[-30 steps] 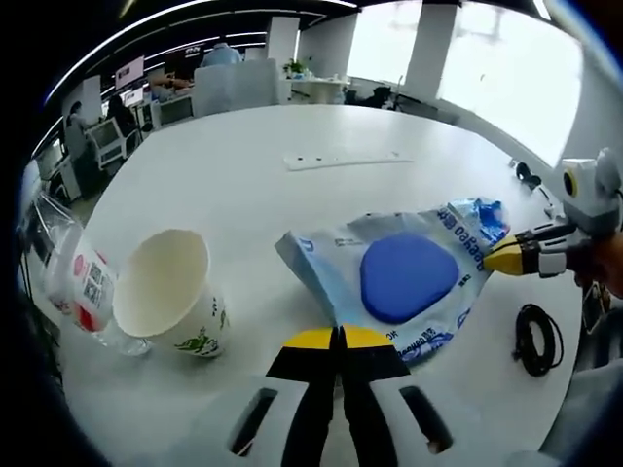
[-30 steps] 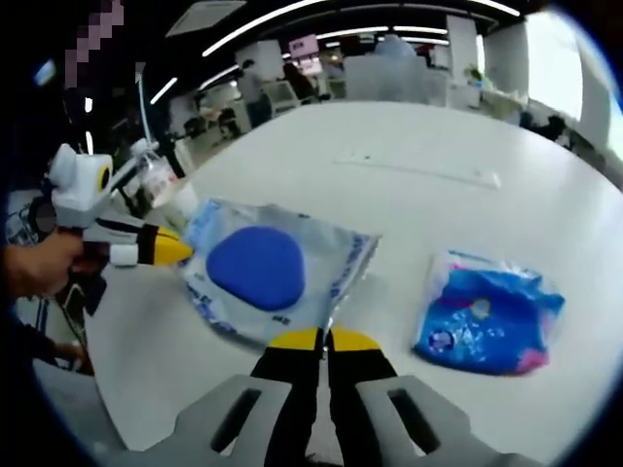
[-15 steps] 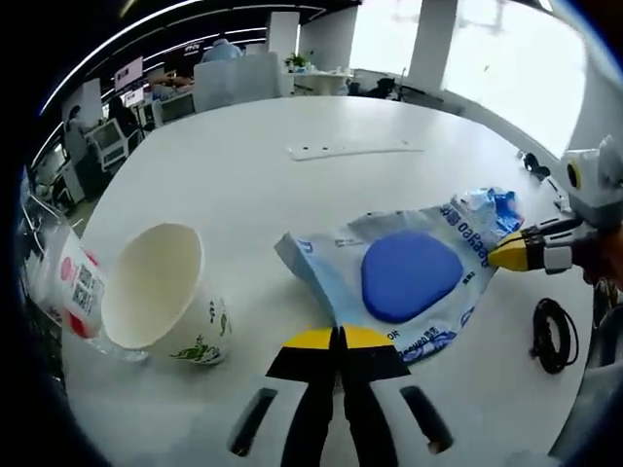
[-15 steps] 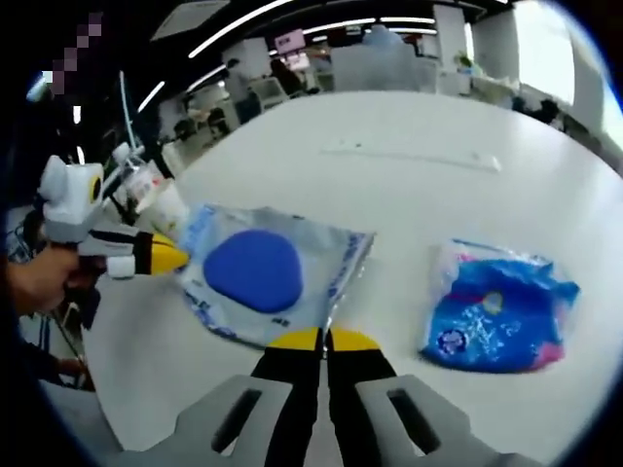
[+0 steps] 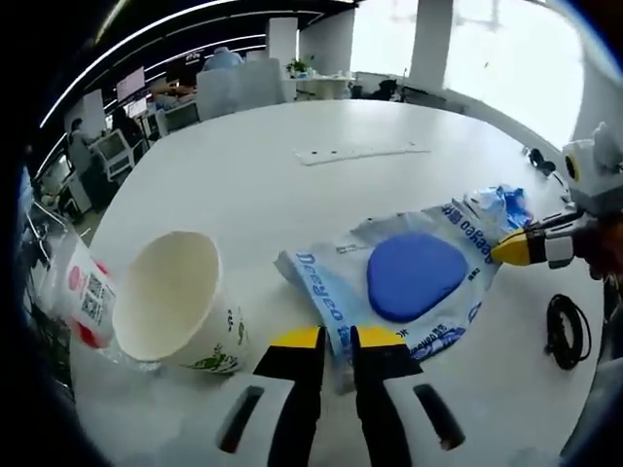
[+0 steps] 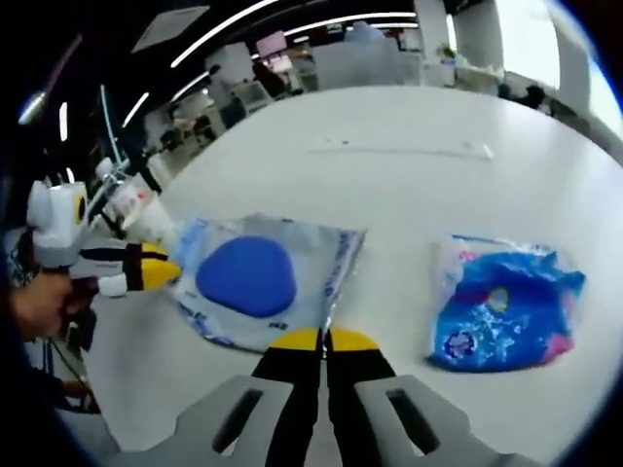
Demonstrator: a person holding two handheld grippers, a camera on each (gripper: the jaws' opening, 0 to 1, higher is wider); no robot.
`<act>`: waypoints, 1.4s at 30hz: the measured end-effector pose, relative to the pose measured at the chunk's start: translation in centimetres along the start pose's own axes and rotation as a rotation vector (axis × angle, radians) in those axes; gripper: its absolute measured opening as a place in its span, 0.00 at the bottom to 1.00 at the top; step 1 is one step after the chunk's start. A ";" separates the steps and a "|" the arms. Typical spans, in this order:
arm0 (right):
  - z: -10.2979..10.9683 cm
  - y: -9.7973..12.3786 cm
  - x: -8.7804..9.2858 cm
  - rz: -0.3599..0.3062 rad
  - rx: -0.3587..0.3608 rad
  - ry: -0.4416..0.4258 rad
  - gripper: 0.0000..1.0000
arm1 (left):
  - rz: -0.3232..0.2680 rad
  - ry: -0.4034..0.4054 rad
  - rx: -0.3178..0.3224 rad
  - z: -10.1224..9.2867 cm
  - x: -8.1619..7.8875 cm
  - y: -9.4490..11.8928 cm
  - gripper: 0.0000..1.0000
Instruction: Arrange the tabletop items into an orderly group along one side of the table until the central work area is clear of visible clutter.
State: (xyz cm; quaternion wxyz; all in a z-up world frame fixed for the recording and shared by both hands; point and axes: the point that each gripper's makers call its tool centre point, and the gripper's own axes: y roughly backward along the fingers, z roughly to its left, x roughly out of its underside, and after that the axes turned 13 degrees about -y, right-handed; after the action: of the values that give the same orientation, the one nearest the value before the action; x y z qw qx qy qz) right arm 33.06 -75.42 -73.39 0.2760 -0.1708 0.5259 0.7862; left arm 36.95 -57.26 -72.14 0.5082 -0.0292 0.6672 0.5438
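Note:
A clear printed plastic bag (image 5: 331, 292) with a blue oval pad (image 5: 414, 275) inside lies flat on the white table (image 5: 253, 185). My left gripper (image 5: 337, 339) stands open at its near corner, and the bag's edge lies in the narrow gap between the jaws. My right gripper (image 6: 326, 340) is shut on the opposite edge of the bag (image 6: 321, 272); it enters the left gripper view from the right (image 5: 514, 250). A paper cup (image 5: 175, 311) lies on its side left of the bag. A blue packet (image 6: 501, 306) rests to the right.
A small bottle with a red label (image 5: 73, 297) lies beside the cup near the table edge. A black cable coil (image 5: 563, 331) sits at the right edge. A flat white strip (image 5: 360, 152) lies farther back. Office desks and chairs stand beyond.
My left gripper's jaws, pressed together on the bag's corner before, have parted. The right gripper stays closed on the far edge. The bag has barely moved.

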 end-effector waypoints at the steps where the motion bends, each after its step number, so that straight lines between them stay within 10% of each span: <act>1: 0.1 0.0 -0.1 -0.003 0.000 0.011 0.00 | -0.004 0.006 0.004 -0.1 0.0 0.2 0.12; 42: 0.7 -0.9 -0.7 -0.020 0.000 -0.032 0.00 | 0.031 -0.181 -0.061 0.7 0.2 -1.4 0.13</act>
State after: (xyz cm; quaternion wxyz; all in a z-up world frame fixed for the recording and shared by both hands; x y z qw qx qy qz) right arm 34.18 -74.72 -73.35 0.2923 -0.1635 0.5196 0.7861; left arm 38.14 -57.15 -73.18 0.5569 0.0148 0.6019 0.5721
